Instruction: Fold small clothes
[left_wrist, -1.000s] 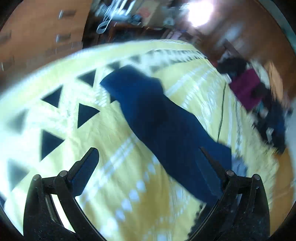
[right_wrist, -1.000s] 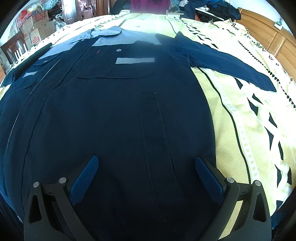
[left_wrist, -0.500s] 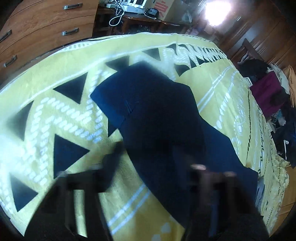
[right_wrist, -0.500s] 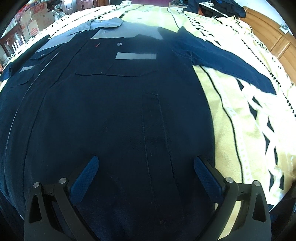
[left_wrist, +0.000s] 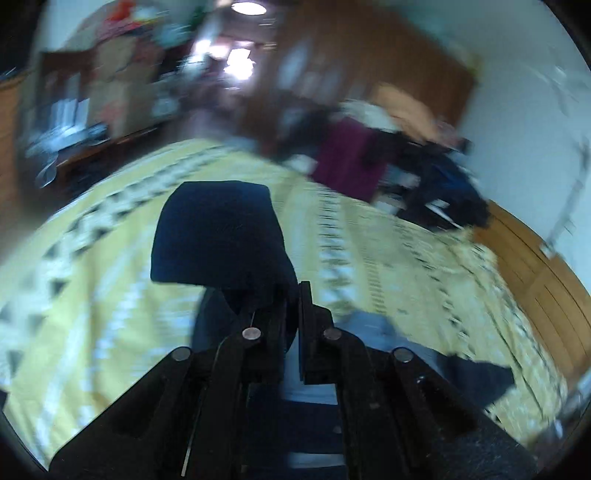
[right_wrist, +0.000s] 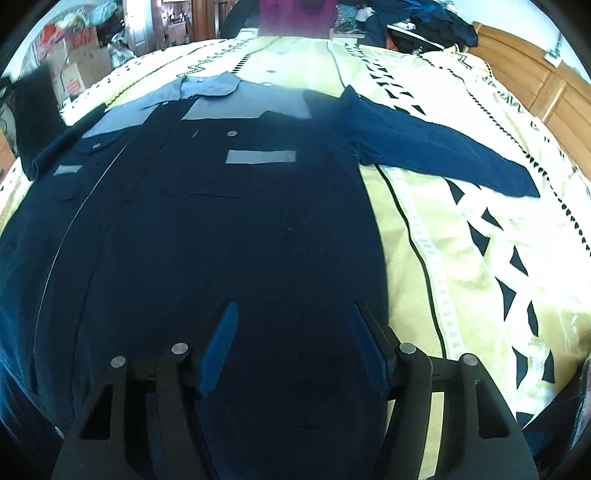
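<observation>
A dark navy shirt (right_wrist: 229, 236) with grey collar and grey chest patches lies flat, front up, on a yellow patterned bedspread (right_wrist: 461, 229). Its right sleeve (right_wrist: 436, 151) stretches out to the right. My right gripper (right_wrist: 293, 325) hovers over the lower body of the shirt with its jaws partly apart and nothing between them. My left gripper (left_wrist: 291, 295) is shut on the shirt's left sleeve (left_wrist: 218, 236) and holds the cuff end lifted above the bed; the sleeve also shows raised at the far left in the right wrist view (right_wrist: 37, 110).
A pile of dark and maroon clothes (left_wrist: 369, 155) lies at the far side of the bed. A wooden headboard (right_wrist: 546, 85) runs along the right. Cardboard boxes and clutter (right_wrist: 77, 55) stand past the bed's far left corner.
My left gripper has closed on the left sleeve and lifted it off the bed, swinging round. My right gripper's jaws have narrowed a good deal; it stays over the shirt's lower body.
</observation>
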